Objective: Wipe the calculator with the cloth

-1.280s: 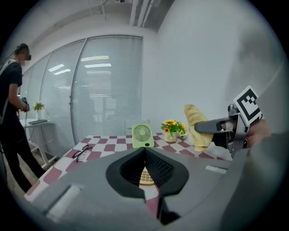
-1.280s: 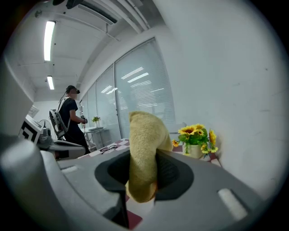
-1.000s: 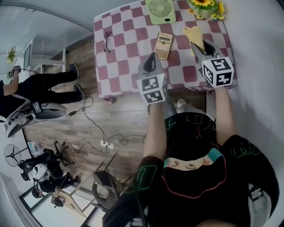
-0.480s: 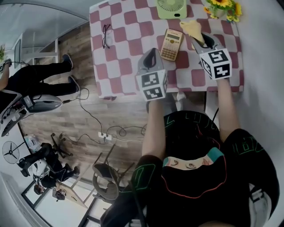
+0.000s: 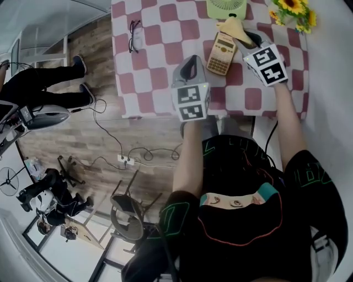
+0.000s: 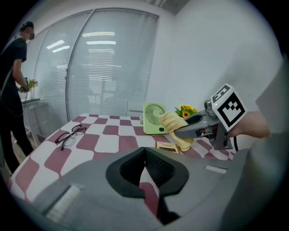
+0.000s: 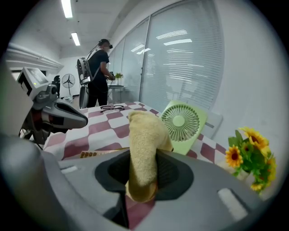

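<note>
A: Item one, left gripper: jaws pressed together, empty, near the table edge. Item two, calculator: lying loose, unheld.

B: Item three, right gripper: pinching the cloth at the calculator's far end. Risk: a wipe could shove the unpinned calculator toward the fan.

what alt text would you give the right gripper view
The right gripper is shut on a yellow cloth over a checked table. A green fan stands behind it, sunflowers at right, the calculator low left.
</note>
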### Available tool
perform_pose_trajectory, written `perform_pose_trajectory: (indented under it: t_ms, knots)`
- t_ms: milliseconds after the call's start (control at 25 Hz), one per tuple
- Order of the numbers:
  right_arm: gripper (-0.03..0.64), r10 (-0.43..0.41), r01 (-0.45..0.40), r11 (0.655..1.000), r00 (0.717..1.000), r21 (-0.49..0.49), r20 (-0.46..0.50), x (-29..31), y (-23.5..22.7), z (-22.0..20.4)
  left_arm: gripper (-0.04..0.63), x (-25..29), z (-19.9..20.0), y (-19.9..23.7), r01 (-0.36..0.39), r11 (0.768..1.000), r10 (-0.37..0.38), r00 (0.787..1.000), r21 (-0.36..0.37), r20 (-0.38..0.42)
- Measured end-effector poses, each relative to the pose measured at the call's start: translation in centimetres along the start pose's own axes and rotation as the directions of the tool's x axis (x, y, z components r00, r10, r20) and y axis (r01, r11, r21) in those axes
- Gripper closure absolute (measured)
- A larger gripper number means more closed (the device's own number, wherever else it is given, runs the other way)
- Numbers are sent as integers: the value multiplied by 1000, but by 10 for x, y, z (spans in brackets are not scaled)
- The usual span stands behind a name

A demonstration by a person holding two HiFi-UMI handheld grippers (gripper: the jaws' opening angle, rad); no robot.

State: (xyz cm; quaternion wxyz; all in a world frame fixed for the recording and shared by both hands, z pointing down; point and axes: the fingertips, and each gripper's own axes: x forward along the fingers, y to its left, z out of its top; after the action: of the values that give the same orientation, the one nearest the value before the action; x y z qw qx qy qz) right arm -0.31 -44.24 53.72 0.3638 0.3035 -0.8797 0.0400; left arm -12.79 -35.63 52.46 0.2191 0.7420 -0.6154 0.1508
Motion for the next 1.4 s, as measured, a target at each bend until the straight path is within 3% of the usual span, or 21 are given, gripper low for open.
perform_pose_trajectory:
  t_ms: [400, 680, 1000, 1240, 1400]
  knots:
    - [492, -8, -28, 967, 990, -254, -140, 45, 9, -8, 586, 2, -4, 13, 0, 1000, 1, 1000, 8, -13]
    - [495, -43, -23, 922, 986, -386, -161, 51, 28, -13, 586, 0, -4, 15, 9, 1000, -8, 999, 7, -32]
    - [495, -97, 15, 887, 983, -462, -155, 49, 41, -16, 586, -2, -8, 16, 7, 1000, -6, 1000, 20, -30]
    - [508, -44, -25, 879, 990, -476, -134, 37, 71, -17, 586, -11, -4, 15, -11, 1000, 11, 1000, 12, -13]
    - [506, -59, -9, 878, 990, -479, -128, 31, 80, -19, 586, -18, -7, 16, -25, 1000, 25, 1000, -3, 1]
